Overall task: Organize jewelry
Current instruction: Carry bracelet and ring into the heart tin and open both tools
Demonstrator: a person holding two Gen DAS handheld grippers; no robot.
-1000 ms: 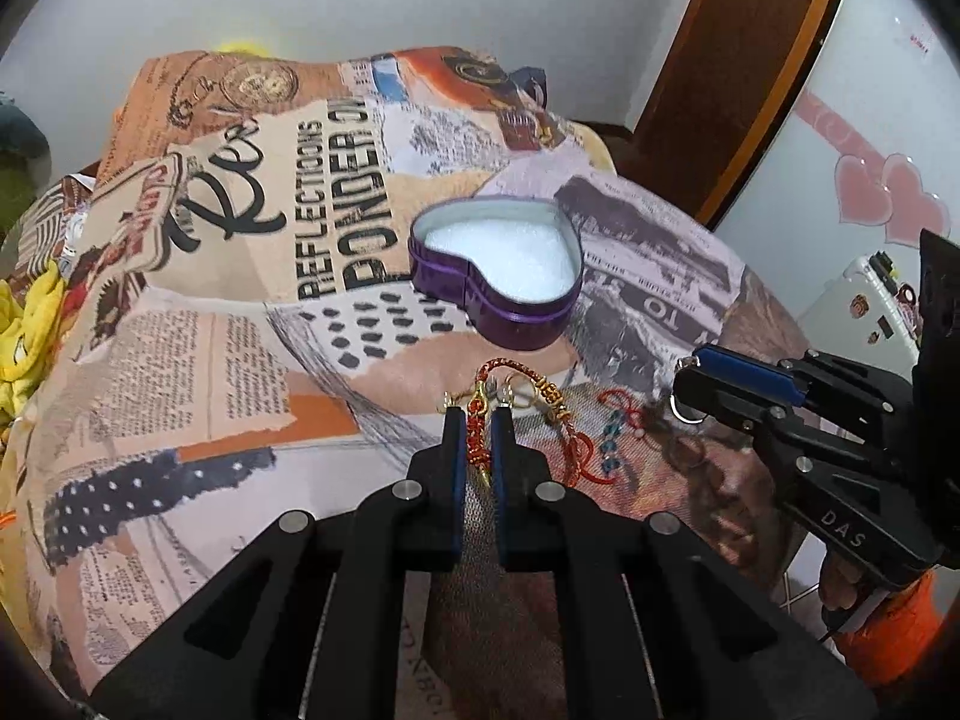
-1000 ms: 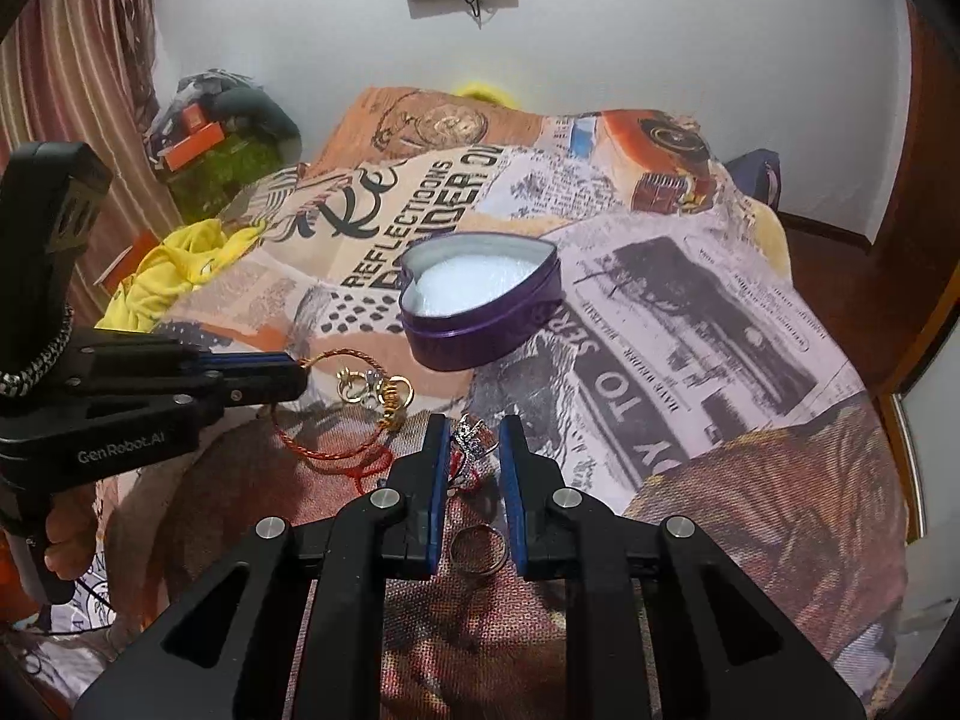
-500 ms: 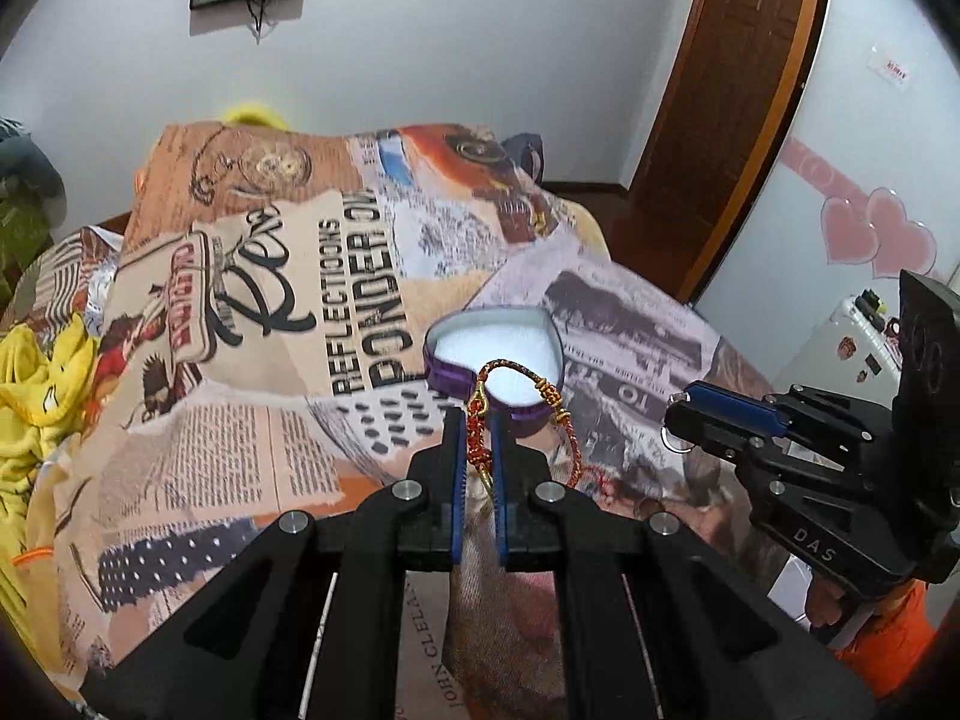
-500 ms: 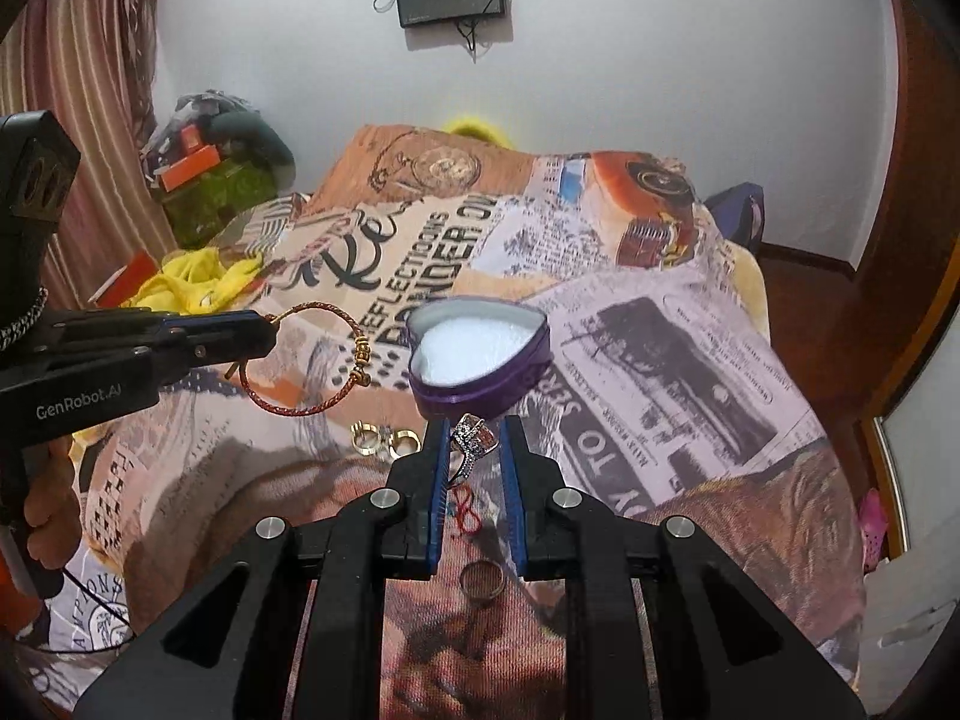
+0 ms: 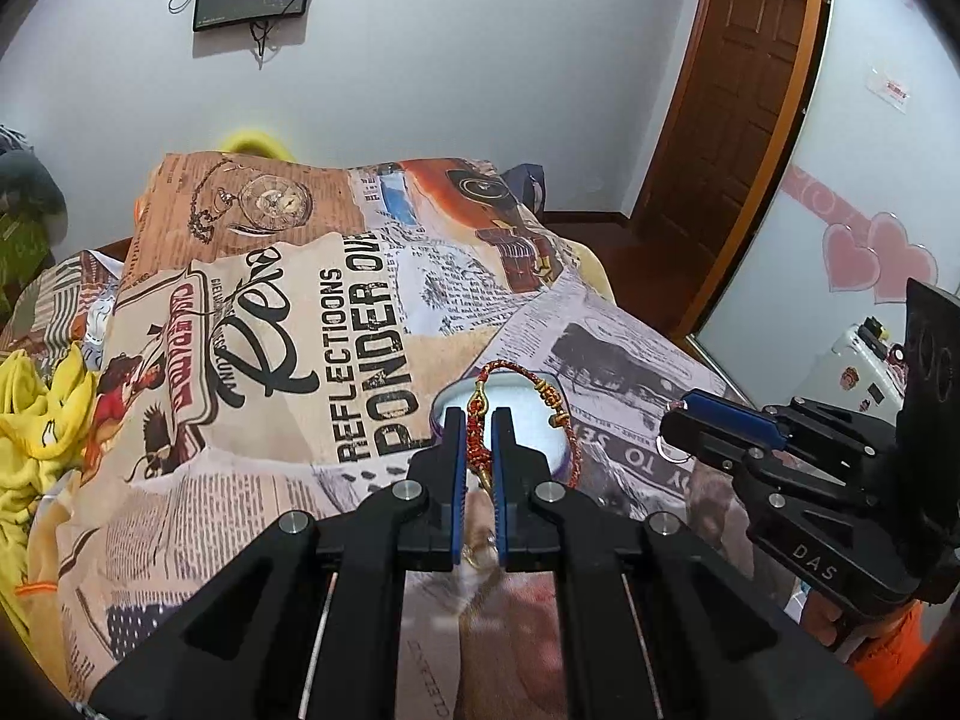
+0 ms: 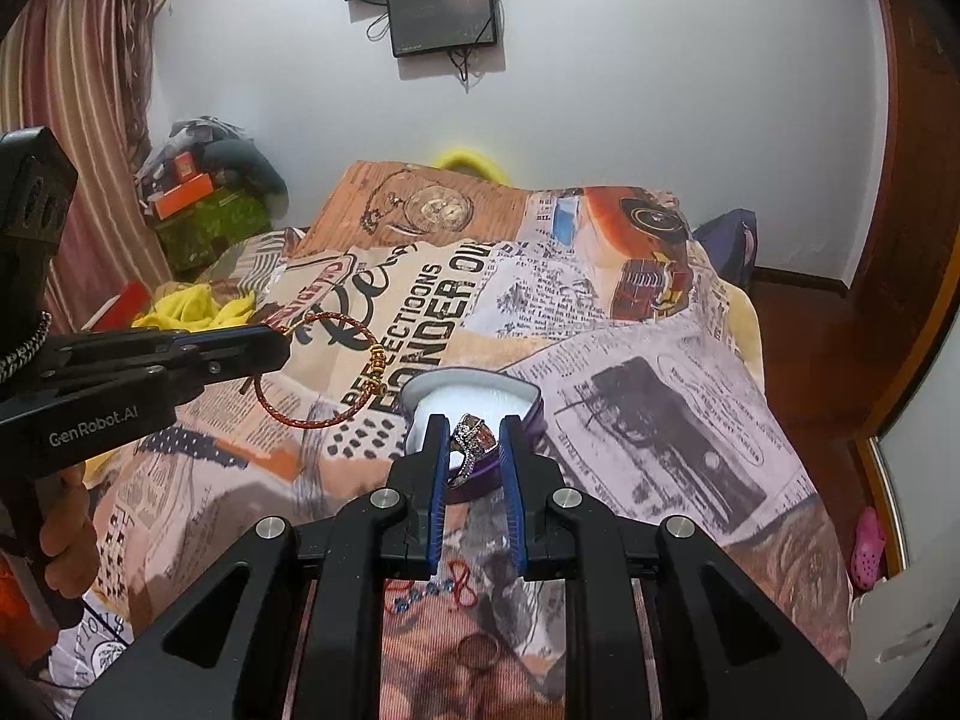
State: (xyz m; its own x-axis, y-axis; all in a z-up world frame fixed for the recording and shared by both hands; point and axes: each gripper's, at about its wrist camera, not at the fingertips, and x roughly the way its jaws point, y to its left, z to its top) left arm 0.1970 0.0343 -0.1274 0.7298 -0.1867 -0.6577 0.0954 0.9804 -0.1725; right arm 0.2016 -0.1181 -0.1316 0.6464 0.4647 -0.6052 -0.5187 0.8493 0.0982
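My left gripper (image 5: 479,420) is shut on a red braided bracelet with gold beads (image 5: 543,393) and holds it in the air above the bed; it also shows in the right wrist view (image 6: 327,375). My right gripper (image 6: 474,441) is shut on a silver ring with a stone (image 6: 474,441), also raised. The purple heart-shaped box with white lining (image 6: 474,399) sits on the bedspread just beyond both grippers, partly hidden by them; in the left wrist view it is behind the bracelet (image 5: 528,420).
A red and blue beaded piece (image 6: 432,591) and a plain ring (image 6: 477,651) lie on the printed bedspread (image 6: 630,372) under my right gripper. Yellow cloth (image 5: 30,408) lies at the left edge. A door (image 5: 732,96) and wall screens (image 6: 444,15) are beyond.
Both grippers have risen from the bedspread, lifting the bracelet and the ring, and moved toward the heart box. The other jewelry stays on the bed.
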